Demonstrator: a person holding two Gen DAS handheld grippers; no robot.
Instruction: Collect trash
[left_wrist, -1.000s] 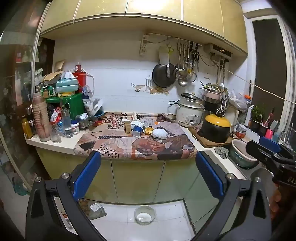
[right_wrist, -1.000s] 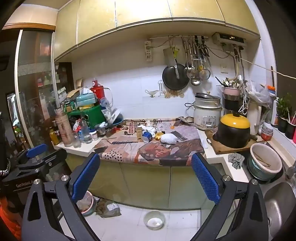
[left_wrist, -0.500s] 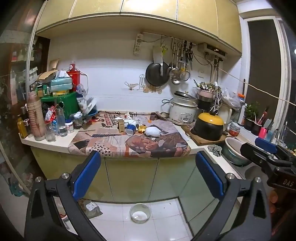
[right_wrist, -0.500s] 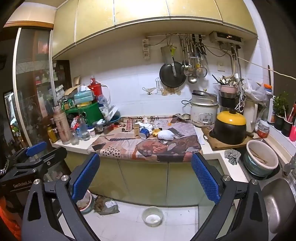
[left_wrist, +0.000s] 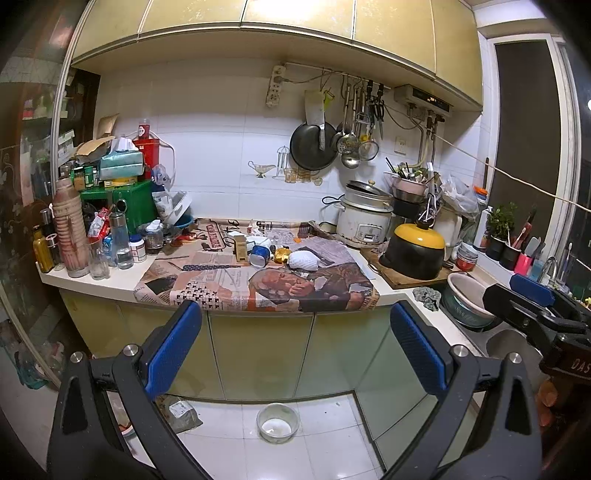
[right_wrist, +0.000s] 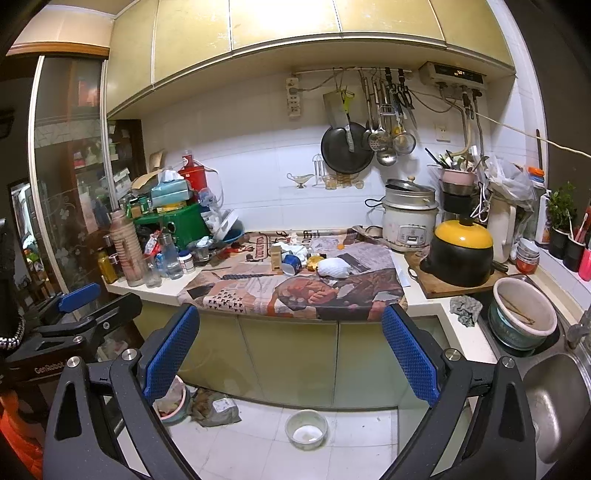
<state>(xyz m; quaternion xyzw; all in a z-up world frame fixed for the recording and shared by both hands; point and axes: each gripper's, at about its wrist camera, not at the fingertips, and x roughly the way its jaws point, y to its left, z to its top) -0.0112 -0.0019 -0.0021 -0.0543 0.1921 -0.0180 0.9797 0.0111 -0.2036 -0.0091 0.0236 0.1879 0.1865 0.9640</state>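
White countertop carries spread newspaper; on it, left of the yellow-lidded pot, sit a white crumpled wad and blue cup

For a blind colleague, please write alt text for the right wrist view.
An open right gripper with blue fingers faces a cluttered kitchen counter covered with newspaper. A white crumpled wad and a blue cup lie there; a yellow-lidded pot stands right.

A small kitchen: white tiled wall, yellow upper cabinets, pale green lower cabinet doors, white tiled floor, dark window at right.
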